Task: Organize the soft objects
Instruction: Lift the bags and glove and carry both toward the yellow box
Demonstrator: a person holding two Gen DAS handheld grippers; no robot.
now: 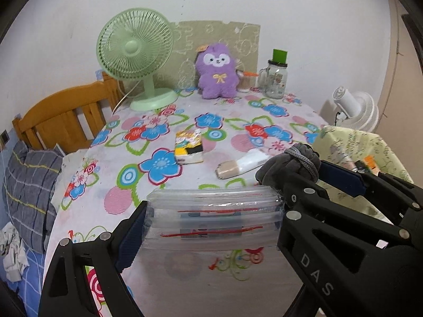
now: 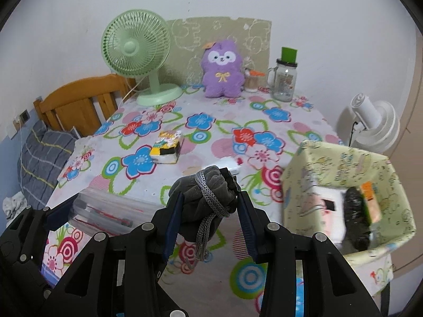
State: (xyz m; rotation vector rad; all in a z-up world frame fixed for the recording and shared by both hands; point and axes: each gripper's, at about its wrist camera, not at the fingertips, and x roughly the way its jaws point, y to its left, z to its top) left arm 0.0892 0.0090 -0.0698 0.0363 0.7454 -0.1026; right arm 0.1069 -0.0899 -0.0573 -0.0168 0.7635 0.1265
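Floral cloth covers the counter (image 1: 164,121) against a white wall. At its right edge stands a patterned box (image 2: 351,163). Left gripper (image 1: 211,219), spread wide, clamps a clear plastic pouch (image 1: 214,211) above the counter. Right gripper (image 2: 208,198), narrow, grips a grey drawstring bundle (image 2: 206,187) beside the box.
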